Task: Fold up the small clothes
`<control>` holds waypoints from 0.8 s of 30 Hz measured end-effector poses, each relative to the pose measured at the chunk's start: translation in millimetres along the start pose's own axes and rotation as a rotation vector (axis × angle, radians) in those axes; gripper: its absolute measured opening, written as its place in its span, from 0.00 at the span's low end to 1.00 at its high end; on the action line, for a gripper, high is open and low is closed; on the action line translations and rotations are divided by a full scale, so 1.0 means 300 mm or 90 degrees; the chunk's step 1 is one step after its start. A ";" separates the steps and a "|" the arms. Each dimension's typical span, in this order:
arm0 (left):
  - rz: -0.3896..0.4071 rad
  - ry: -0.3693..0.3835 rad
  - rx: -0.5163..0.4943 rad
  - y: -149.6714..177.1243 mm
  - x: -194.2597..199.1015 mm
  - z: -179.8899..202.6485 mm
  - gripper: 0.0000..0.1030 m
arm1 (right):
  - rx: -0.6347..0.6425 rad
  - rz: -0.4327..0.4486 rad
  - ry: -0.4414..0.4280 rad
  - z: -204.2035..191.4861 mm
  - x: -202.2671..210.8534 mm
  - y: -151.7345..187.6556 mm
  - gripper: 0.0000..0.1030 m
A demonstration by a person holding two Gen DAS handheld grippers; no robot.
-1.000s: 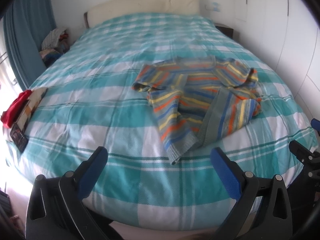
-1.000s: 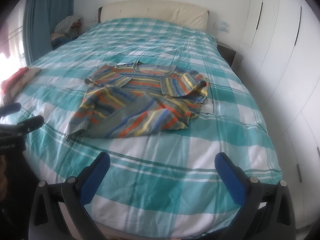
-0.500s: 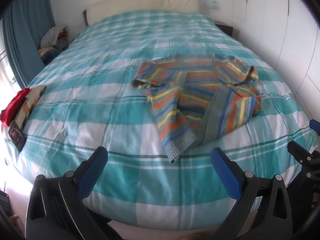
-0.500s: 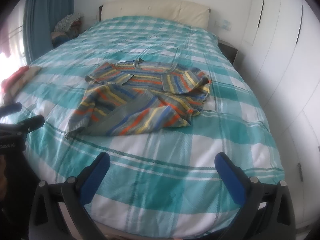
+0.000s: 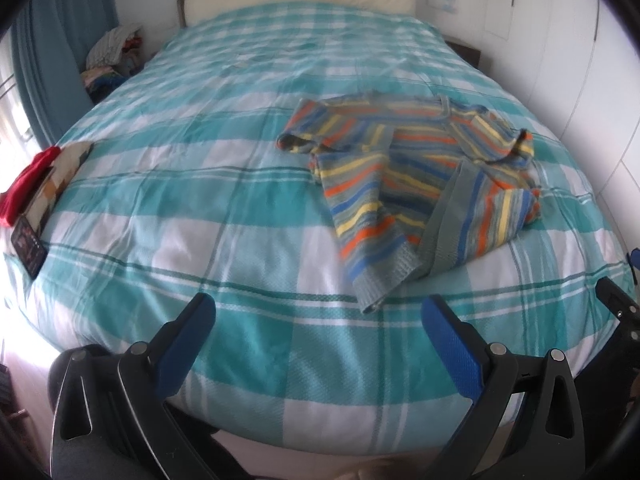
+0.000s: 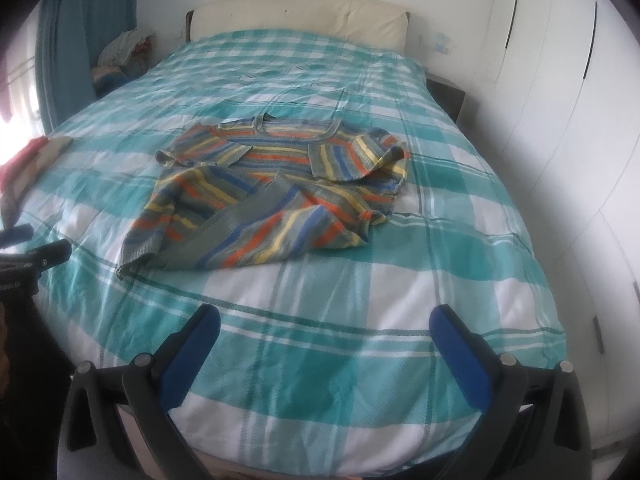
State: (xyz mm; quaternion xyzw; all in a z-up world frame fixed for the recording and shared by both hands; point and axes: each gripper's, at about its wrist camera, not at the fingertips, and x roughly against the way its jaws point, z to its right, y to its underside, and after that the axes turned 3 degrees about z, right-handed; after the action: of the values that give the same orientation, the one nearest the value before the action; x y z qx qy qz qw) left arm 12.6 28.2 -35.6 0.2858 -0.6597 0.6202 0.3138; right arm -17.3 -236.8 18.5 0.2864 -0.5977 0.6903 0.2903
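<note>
A teal-checked bed [image 5: 168, 208] filled the room. On it lay a crumpled striped sweater [image 6: 276, 192], well ahead of the left gripper [image 5: 318, 320] and right gripper [image 6: 324, 326], both spread wide and empty.

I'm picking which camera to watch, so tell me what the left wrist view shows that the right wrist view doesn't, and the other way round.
Only the left wrist view shows the dark card-like item hanging at the bed's left edge, and the red cloth there in full. Only the right wrist view shows the white wardrobe doors clearly, plus the striped sweater's neckline. Both show the striped sweater lying crumpled on the checked bedspread, the cream headboard, and an open gripper, left gripper and right gripper, empty above the bed's near edge.
</note>
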 end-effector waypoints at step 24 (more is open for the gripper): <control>-0.005 0.009 -0.015 -0.007 -0.018 0.000 1.00 | 0.004 -0.001 -0.024 0.003 -0.021 -0.006 1.00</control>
State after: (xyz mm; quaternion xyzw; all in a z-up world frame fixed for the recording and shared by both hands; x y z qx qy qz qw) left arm 17.6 27.9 -38.5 0.2803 -0.6637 0.6129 0.3245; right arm -11.9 -237.8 15.1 0.3006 -0.6007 0.6864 0.2786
